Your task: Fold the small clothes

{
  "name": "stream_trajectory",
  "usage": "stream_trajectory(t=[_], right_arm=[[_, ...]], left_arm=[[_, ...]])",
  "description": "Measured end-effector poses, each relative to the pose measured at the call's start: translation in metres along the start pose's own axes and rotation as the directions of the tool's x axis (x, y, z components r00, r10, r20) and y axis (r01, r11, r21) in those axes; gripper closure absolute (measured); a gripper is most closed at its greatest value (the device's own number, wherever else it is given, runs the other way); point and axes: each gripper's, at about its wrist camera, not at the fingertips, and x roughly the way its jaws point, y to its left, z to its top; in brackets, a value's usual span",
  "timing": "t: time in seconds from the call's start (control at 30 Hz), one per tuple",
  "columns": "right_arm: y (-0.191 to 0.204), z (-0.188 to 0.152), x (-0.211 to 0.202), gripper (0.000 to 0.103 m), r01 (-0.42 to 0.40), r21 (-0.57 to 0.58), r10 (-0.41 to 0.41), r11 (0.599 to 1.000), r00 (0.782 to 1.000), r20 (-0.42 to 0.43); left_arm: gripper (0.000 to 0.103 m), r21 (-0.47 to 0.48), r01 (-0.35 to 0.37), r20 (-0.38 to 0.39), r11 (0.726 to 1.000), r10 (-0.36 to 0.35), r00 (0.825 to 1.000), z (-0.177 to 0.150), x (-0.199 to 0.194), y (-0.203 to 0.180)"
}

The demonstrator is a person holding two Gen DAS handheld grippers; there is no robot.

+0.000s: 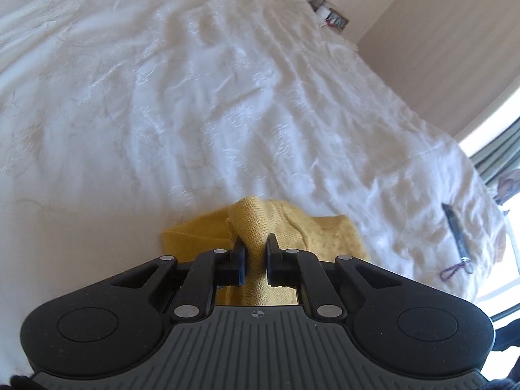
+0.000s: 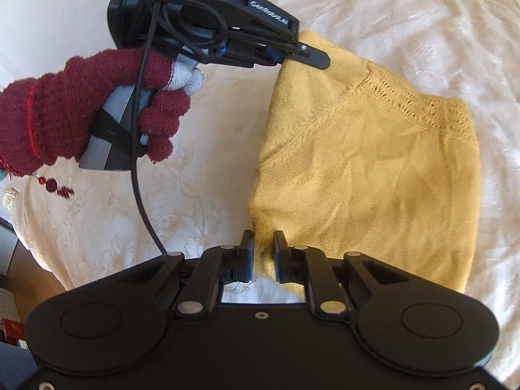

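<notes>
Yellow sweater [image 2: 367,169] pinched between both tongs [image 1: 254,253] [image 2: 264,250], apparently at corners.

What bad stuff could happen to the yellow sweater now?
The left gripper and right gripper each pinch only a small bit of the yellow sweater, so an edge could slip out during the fold. The loose knit might also stretch or snag. The black cable dangling from the left gripper could catch on something.

The left gripper [image 1: 253,243] is closed tightly on a bunched fold of the yellow knit garment [image 2: 373,162], held by a hand in a maroon glove [image 2: 81,113], while its near edge is pinched by the right gripper [image 2: 264,243].
</notes>
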Motion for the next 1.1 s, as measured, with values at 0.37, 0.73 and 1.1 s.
stream_trajectory(t=[0.37, 0.73, 1.1], right_arm=[[-0.018, 0.01, -0.018, 0.026, -0.052, 0.089, 0.043, 0.995, 0.993, 0.108], [-0.091, 0.05, 0.0, 0.007, 0.196, 0.134, -0.21, 0.971, 0.972, 0.104], [-0.092, 0.041, 0.009, 0.002, 0.237, 0.111, -0.245, 0.965, 0.968, 0.061]], left_arm=[[0.065, -0.005, -0.139, 0.051, 0.99, 0.139, 0.989, -0.01, -0.033, 0.016], [0.039, 0.07, -0.09, -0.04, 0.993, 0.093, 0.995, -0.012, 0.03, -0.037], [0.035, -0.022, -0.214, -0.009, 0.977, 0.214, 0.977, -0.004, 0.034, -0.031]])
